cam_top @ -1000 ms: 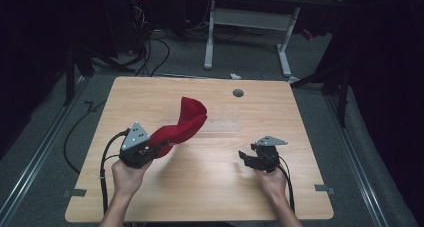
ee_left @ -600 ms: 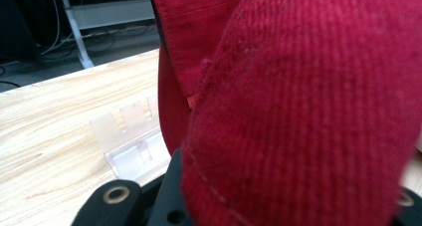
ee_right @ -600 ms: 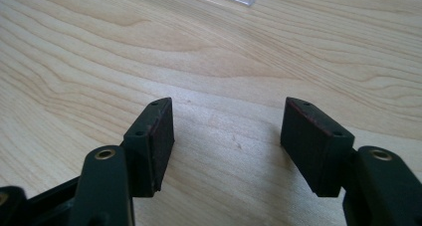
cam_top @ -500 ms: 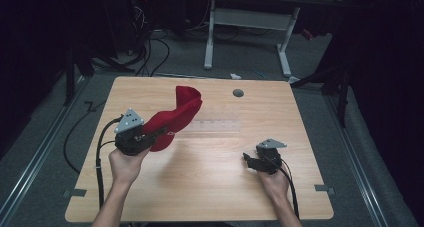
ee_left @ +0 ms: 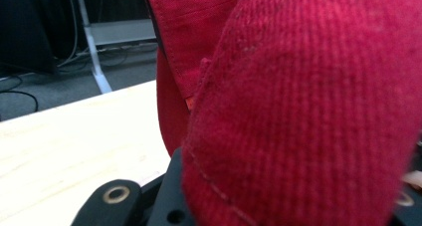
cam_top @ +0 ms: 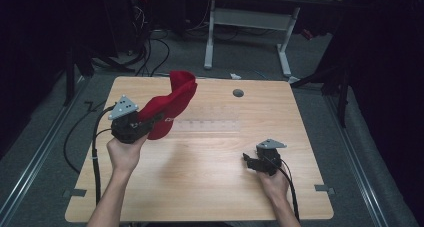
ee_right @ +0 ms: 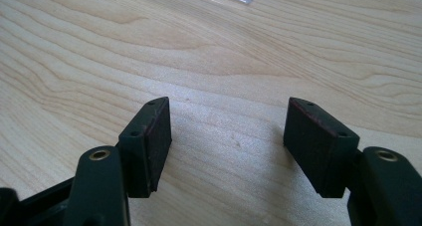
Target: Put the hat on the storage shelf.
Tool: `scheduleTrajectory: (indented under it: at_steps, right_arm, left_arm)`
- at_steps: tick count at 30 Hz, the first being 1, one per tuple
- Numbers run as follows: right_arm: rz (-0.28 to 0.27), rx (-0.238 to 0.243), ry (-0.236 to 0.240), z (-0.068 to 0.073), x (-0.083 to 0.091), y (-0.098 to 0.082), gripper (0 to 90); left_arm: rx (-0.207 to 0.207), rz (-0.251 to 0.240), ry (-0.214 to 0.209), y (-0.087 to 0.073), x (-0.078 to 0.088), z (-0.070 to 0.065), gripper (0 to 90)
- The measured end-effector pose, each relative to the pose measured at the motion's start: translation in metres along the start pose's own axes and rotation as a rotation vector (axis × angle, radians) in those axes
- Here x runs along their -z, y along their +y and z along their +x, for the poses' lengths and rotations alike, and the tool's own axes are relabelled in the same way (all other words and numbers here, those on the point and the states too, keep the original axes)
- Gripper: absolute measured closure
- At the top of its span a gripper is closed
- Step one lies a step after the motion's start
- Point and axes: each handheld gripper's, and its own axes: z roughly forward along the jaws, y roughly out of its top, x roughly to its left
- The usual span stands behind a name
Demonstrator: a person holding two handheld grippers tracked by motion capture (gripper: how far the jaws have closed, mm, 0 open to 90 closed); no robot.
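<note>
Left gripper [cam_top: 150,123], clamped on red cloth [cam_top: 172,102], has carried it toward 10 o'clock, clear of the surface [cam_top: 200,187]. Right gripper [cam_top: 248,159] rests wide open, empty.

Most of the wooden surface [cam_top: 200,187] lay bare, so the whole near half, from the near left corner to the near right corner, gave open passage. A clear plastic tray [cam_top: 207,123] lay flat around the middle, toward the far edge, low but in the way of anything sliding across. A small grey disc [cam_top: 238,93] sat near the far edge. A red cloth [cam_top: 172,104], held raised in the left gripper [cam_top: 150,124], blocked the air over the far left part. The right gripper [cam_top: 250,159] rested near the near right corner with jaws parted over bare wood.
</note>
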Motion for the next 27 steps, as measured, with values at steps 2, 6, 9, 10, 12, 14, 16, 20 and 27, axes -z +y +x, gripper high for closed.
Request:
scheduleTrajectory:
  at_steps: [2,6,9,10,12,14,16,20,27]
  right_arm:
    - [0.000,0.000,0.000,0.000,0.000,0.000,35.6]
    - [-0.001,0.000,0.001,0.001,0.000,0.000,35.1]
    - [0.000,0.000,0.001,0.001,0.000,0.000,34.9]
    - [-0.001,0.000,0.000,0.001,0.000,0.000,34.9]
    - [0.000,0.000,0.000,0.001,0.000,0.000,34.8]
    - [0.000,-0.001,0.001,0.001,0.000,0.000,34.7]
    - [0.000,-0.001,0.001,0.001,0.000,0.000,34.6]
    - [0.000,-0.001,0.000,0.001,0.000,0.000,34.5]
    - [0.001,0.001,0.001,0.002,0.000,0.000,34.2]
  left_arm:
    - [0.007,-0.007,0.006,0.003,-0.004,0.002,80.1]
    - [0.009,-0.019,0.025,0.009,-0.013,0.006,80.2]
    - [0.010,-0.022,0.040,0.011,-0.023,0.010,80.2]
    - [0.008,-0.022,0.044,0.011,-0.025,0.011,80.2]
    - [0.009,-0.024,0.054,0.012,-0.031,0.013,80.2]
    - [0.019,-0.033,0.063,0.013,-0.036,0.016,80.2]
    - [0.035,-0.043,0.067,0.014,-0.040,0.018,80.2]
    - [0.058,-0.047,0.083,0.013,-0.047,0.023,80.2]
    - [0.071,-0.057,0.101,0.012,-0.052,0.029,80.2]
